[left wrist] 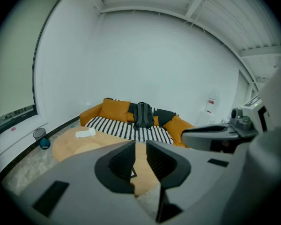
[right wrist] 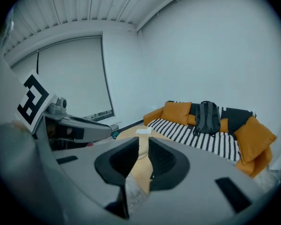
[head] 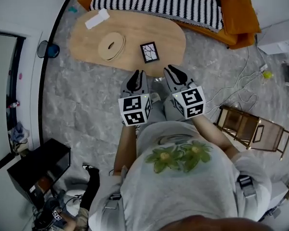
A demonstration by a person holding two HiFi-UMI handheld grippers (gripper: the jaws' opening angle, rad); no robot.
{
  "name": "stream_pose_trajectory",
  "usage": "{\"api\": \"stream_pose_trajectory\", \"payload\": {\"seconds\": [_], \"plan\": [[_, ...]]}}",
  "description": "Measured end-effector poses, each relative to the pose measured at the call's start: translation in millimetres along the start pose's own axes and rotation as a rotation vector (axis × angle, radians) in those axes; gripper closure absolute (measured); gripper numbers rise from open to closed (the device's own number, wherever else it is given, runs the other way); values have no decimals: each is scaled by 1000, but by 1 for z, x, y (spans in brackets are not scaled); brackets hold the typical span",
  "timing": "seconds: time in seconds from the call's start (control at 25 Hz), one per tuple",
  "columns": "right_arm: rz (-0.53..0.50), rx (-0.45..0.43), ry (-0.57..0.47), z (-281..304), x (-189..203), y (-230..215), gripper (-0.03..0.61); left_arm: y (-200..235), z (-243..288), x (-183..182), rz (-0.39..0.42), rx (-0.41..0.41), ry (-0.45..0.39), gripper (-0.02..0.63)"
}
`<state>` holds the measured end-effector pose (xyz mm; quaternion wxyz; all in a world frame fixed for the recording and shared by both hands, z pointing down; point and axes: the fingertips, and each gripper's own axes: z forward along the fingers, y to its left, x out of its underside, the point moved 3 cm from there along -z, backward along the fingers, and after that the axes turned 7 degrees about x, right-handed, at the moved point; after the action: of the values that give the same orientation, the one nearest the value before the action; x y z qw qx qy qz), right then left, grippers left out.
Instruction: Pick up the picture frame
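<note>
The picture frame point(head: 150, 52) is small with a dark border and lies flat on the oval wooden table point(head: 86, 44), near its right front edge. In the head view both grippers are held side by side over the floor just short of the table's front edge. The left gripper point(head: 136, 76) points at the table edge below the frame, and the right gripper point(head: 175, 71) sits slightly right of the frame. In the left gripper view the left gripper point(left wrist: 140, 146) shows a narrow gap with nothing in it. The right gripper point(right wrist: 143, 144) looks the same.
A round wooden ring point(head: 111, 47) and a white packet point(head: 97, 19) also lie on the table. Behind it stands an orange sofa with a striped cover point(head: 154, 1) and a backpack point(left wrist: 143, 115). A wooden rack point(head: 253, 129) and cables point(head: 241, 85) lie on the floor at right.
</note>
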<state>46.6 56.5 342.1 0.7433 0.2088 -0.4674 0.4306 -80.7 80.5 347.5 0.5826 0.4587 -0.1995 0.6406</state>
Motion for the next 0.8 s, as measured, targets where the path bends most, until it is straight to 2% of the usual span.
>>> {"api": "stream_pose_trajectory", "payload": {"seconds": [0.12, 0.44, 0.8], "plan": [[11, 11, 18, 10, 1, -6, 512, 5, 9, 0, 8, 11, 20, 502], [32, 22, 71, 44, 9, -24, 488, 20, 48, 5, -16, 27, 73, 475], [11, 7, 148, 97, 14, -46, 480, 46, 95, 2, -48, 27, 120, 454]]}}
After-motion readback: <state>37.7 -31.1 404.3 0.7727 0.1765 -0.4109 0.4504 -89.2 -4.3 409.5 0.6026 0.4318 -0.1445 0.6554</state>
